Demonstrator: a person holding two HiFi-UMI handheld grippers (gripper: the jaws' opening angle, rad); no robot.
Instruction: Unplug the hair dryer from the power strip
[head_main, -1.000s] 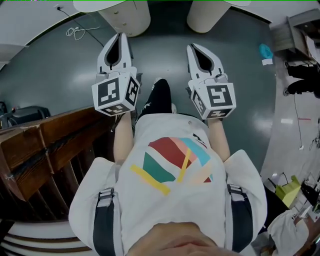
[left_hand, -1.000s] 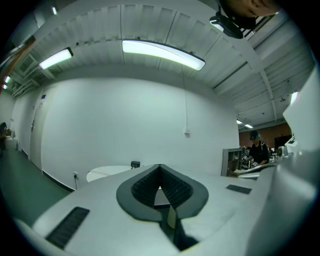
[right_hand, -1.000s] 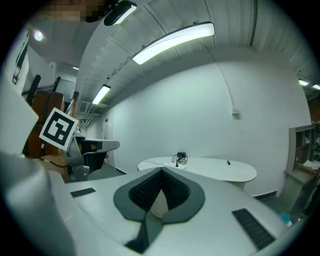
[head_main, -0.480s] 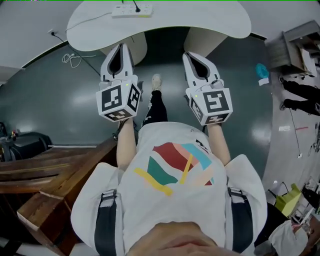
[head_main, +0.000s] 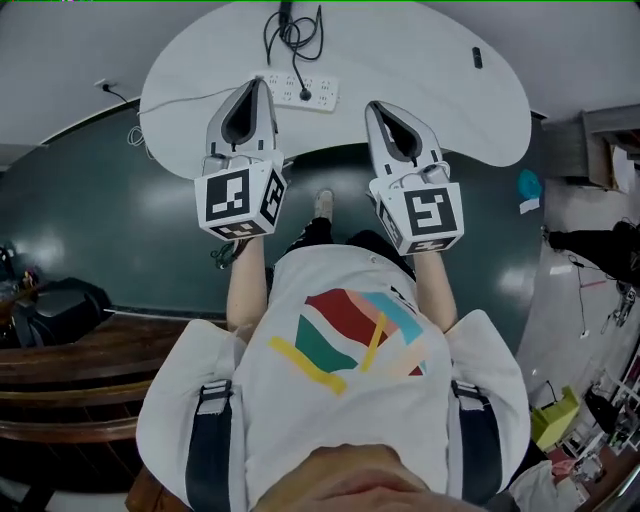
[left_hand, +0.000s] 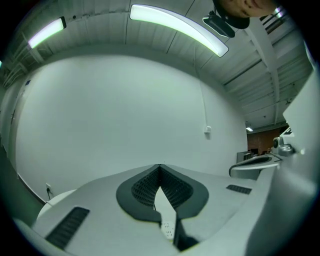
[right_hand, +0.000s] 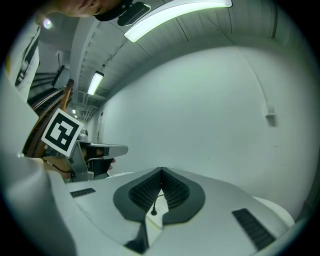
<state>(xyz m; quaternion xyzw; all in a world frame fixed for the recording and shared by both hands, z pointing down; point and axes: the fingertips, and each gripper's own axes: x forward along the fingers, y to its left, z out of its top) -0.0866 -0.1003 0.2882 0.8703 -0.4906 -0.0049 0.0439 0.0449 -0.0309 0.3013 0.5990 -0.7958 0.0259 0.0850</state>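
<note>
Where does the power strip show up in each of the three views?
Head view: the power strip lies at top centre on the white table.
Left gripper view: only a sliver with socket holes, low centre, in the slit below the closed jaws.
Right gripper view: a sliver low centre in the same slit, with a black plug at it.
Shared landmark: the white table under the strip.
</note>
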